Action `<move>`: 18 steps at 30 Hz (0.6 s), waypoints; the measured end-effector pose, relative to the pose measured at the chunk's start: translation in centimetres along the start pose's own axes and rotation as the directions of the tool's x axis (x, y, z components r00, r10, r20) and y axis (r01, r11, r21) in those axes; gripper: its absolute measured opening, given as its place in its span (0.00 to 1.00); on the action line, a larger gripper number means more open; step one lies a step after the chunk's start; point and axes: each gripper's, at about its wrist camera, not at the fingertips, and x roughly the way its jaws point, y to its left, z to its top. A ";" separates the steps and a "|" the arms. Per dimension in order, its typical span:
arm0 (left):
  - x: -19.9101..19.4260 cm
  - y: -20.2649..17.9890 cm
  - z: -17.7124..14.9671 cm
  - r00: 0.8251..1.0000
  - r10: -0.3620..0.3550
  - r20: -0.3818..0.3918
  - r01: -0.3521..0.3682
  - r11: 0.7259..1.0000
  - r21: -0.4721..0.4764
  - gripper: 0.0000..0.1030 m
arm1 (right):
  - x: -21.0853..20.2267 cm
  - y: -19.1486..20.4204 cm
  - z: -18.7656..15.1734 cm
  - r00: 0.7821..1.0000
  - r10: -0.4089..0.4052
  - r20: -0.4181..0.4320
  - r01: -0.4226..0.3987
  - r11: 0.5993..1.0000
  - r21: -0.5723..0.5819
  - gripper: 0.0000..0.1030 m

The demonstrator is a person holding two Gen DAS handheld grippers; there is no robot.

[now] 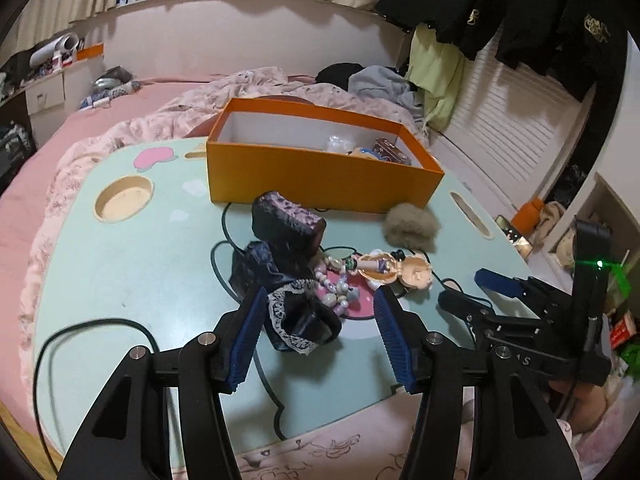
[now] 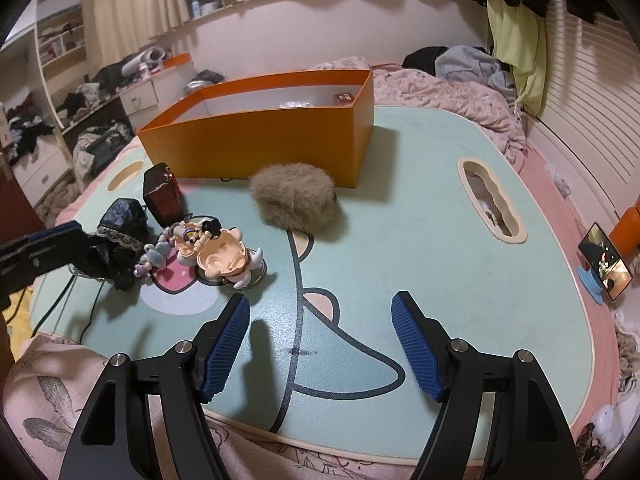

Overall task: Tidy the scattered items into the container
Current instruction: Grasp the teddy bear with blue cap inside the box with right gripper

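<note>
An orange box stands at the back of a mint lap table and holds a few small items. In front of it lie a dark lace-trimmed cloth, a dark purple pouch, a bead string, a doll figure and a grey-brown fur ball. My left gripper is open, its pads either side of the cloth. My right gripper is open and empty over bare table.
The table lies on a pink bed with a rumpled blanket. A black cable runs over the table's left part. A phone on a blue stand is at the right edge. Clothes hang at the right.
</note>
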 end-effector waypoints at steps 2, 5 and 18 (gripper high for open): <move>0.1 0.5 -0.6 1.000 -0.012 0.008 0.012 0.999 -0.032 0.55 | -0.1 -0.3 0.1 1.000 0.012 -0.001 -0.012 1.000 0.013 0.70; -0.1 1.0 -0.9 0.999 -0.042 0.026 0.043 0.998 -0.054 0.55 | -0.7 -0.8 1.6 0.999 0.041 0.007 -0.041 0.999 0.019 0.52; 0.4 1.0 -1.2 0.999 -0.042 0.002 0.042 0.997 -0.063 0.55 | 9.7 4.1 19.1 0.942 -0.014 -0.337 -0.105 0.937 -0.333 0.49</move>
